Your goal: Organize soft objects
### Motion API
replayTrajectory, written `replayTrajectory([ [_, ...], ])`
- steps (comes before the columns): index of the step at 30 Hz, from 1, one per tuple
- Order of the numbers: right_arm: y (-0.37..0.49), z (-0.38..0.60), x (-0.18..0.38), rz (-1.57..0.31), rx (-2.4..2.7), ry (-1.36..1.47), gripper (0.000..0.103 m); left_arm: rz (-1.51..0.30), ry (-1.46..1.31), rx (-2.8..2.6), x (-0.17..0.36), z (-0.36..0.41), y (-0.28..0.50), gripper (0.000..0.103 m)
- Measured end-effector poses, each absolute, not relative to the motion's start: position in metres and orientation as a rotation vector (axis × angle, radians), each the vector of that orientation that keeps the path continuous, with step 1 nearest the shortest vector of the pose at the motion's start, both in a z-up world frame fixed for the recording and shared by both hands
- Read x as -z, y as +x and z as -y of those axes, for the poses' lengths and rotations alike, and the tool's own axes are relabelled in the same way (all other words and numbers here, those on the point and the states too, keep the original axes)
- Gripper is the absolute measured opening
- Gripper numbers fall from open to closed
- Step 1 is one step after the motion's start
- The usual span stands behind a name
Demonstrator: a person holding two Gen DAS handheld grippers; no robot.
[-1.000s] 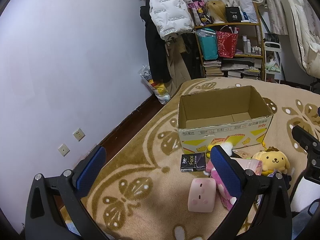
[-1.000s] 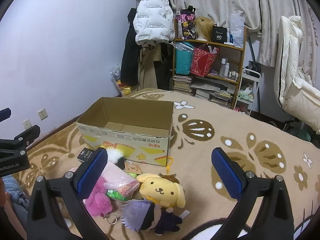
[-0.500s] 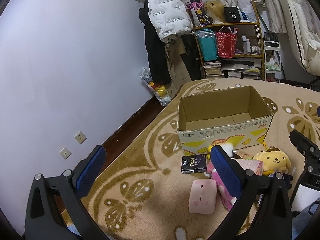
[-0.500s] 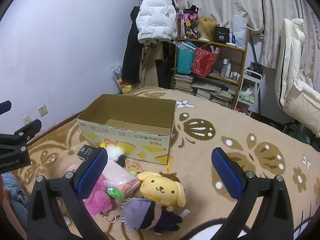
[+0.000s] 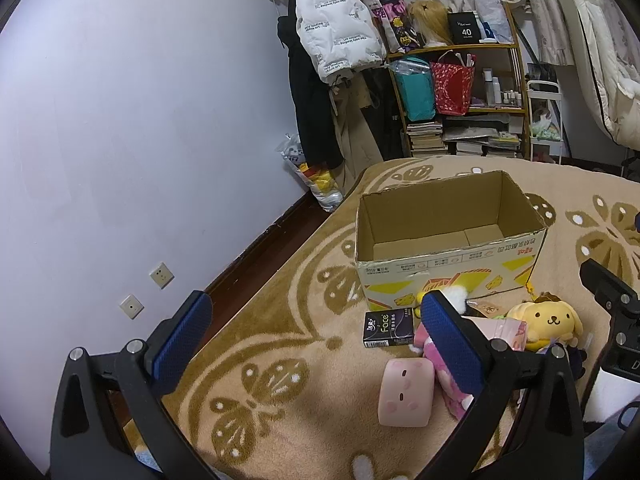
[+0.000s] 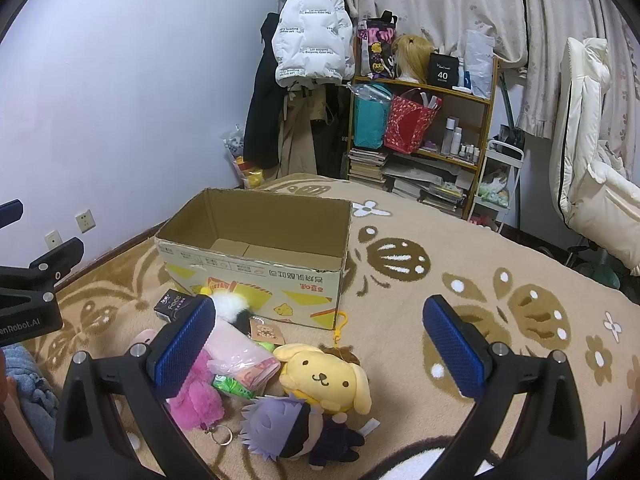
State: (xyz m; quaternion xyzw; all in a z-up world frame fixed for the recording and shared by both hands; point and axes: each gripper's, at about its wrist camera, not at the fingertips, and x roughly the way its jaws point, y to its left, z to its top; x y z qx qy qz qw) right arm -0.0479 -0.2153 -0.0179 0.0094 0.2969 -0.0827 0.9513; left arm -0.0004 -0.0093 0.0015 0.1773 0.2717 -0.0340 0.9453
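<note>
An empty open cardboard box [image 5: 448, 236] [image 6: 256, 256] stands on the patterned rug. In front of it lies a pile of soft things: a yellow dog plush [image 6: 324, 374] [image 5: 546, 322], a purple-haired doll [image 6: 288, 428], a pink fluffy toy [image 6: 196, 394], a pink squishy block [image 5: 406, 390], tissue packs [image 6: 244, 362] and a black Face pack [image 5: 388, 326]. My left gripper [image 5: 316, 340] is open and empty, above the rug left of the pile. My right gripper [image 6: 320, 344] is open and empty, hovering over the pile.
A shelf [image 6: 424, 136] with bags, books and bottles stands behind the box. Coats [image 6: 308, 32] hang by the wall. A white chair [image 6: 592, 184] is at the right. Wall sockets [image 5: 160, 276] sit low on the left wall.
Both grippers have lifted and pulled back slightly, so the box and pile sit a little lower in view. Nothing was grasped.
</note>
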Motion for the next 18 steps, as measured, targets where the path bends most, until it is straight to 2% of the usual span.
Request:
replayTrajectory([
  [18, -0.0478, 0.2144, 0.0179, -0.606, 0.165, 0.017, 0.103, -0.552, 0.363, 0.068, -0.0033, 0.0092, -0.0004, 0.103],
])
